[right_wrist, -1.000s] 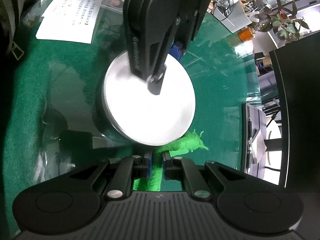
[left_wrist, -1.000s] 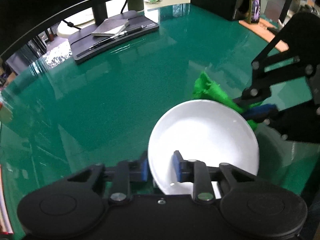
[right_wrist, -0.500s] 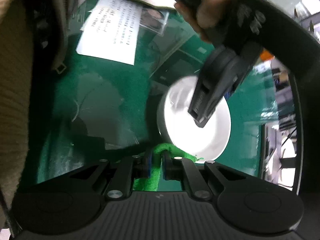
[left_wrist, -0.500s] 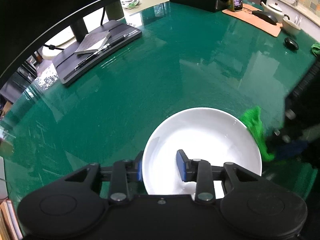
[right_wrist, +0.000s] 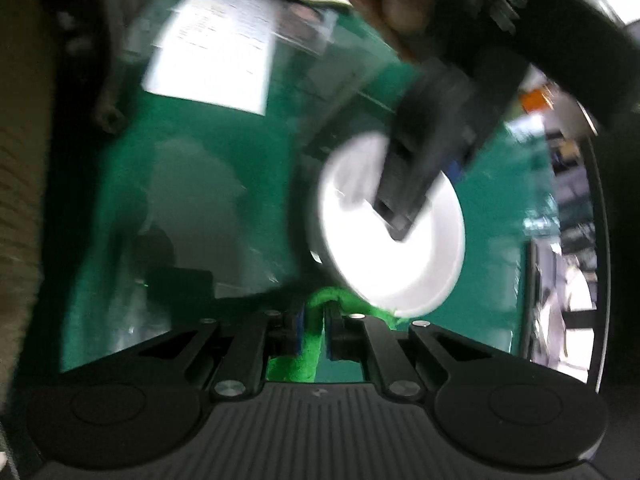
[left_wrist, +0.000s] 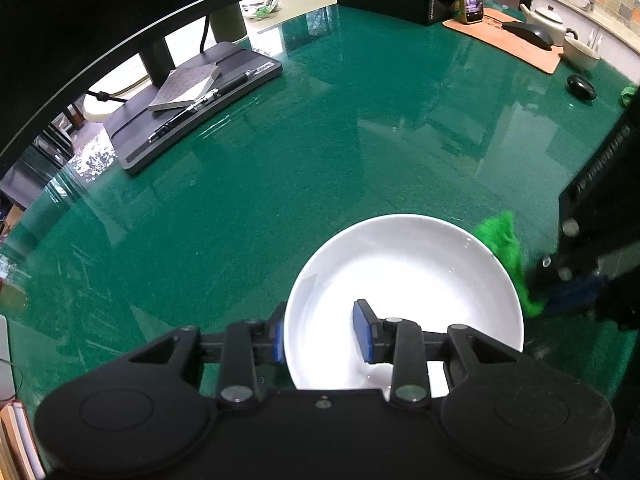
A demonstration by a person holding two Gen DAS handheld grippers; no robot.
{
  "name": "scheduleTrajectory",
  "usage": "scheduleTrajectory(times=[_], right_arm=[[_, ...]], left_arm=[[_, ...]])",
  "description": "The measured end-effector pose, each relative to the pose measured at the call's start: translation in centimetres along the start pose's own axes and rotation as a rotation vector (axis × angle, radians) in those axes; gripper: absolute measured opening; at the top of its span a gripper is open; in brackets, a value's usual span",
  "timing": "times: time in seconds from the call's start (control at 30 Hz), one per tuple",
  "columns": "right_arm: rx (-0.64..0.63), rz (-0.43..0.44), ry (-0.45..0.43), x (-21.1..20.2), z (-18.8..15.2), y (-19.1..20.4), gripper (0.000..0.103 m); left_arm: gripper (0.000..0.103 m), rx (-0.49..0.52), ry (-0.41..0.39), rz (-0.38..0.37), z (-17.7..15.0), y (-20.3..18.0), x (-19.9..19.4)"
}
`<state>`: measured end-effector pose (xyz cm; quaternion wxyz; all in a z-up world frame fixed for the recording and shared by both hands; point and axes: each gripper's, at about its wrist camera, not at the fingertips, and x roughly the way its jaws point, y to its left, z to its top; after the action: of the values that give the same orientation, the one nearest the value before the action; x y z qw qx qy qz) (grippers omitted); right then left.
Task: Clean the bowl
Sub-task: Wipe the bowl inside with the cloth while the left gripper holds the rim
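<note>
I am seeing a glossy, smooth white bowl (left_wrist: 404, 276) sitting on a shiny, reflective green tabletop (left_wrist: 280, 184), beside a fuzzy green cloth (left_wrist: 506, 248).

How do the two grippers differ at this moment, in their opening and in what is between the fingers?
The left gripper stands apart astride the white bowl's rim, one finger inside, one outside; its jaws have just been opening. The right gripper is shut on the green cloth, beside the bowl. Both have blue pads and point downward.

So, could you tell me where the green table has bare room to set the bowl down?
The widest bare stretch of the table lies between the bowl and the dark tray. It is crowded beside the green cloth and near the far-right mat.
</note>
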<state>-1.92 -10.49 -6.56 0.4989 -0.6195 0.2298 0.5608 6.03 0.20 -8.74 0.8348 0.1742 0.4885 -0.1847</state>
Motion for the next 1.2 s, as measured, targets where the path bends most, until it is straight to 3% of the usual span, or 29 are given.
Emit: scheduleTrajectory(times=[0.1, 0.23, 0.37, 0.57, 0.77, 0.9, 1.07, 1.2], right_arm=[[0.032, 0.007, 0.026, 0.7, -0.3, -1.1, 0.005], [0.077, -0.093, 0.054, 1.4, -1.1, -2.7, 0.006], [0.074, -0.115, 0.055, 0.9, -0.9, -2.8, 0.007], [0.008, -0.022, 0.029, 0.1, -0.7, -0.4, 0.006], [0.079, -0.096, 0.056, 1.2, -1.3, -2.5, 0.007], [0.091, -0.097, 0.058, 0.8, -1.2, -2.8, 0.008], [0.022, -0.002, 0.010, -0.7, -0.9, 0.3, 0.007], [0.021, 0.020, -0.038, -1.6, 0.1, 1.6, 0.005]], left_arm=[[0.033, -0.001, -0.001, 0.002, 0.0, 0.0, 0.0], [0.033, 0.002, -0.003, 0.003, -0.1, -0.1, 0.0], [0.034, 0.008, -0.003, -0.002, -0.1, -0.1, 0.0], [0.034, 0.013, -0.004, -0.006, 0.0, -0.2, 0.0], [0.034, 0.027, -0.004, -0.021, 0.1, 0.4, 0.1], [0.036, 0.054, -0.006, -0.057, 0.1, 0.3, 0.0], [0.041, 0.063, -0.005, -0.085, 0.7, 0.9, 0.6], [0.041, 0.060, 0.014, -0.083, 1.3, 1.5, 0.9]])
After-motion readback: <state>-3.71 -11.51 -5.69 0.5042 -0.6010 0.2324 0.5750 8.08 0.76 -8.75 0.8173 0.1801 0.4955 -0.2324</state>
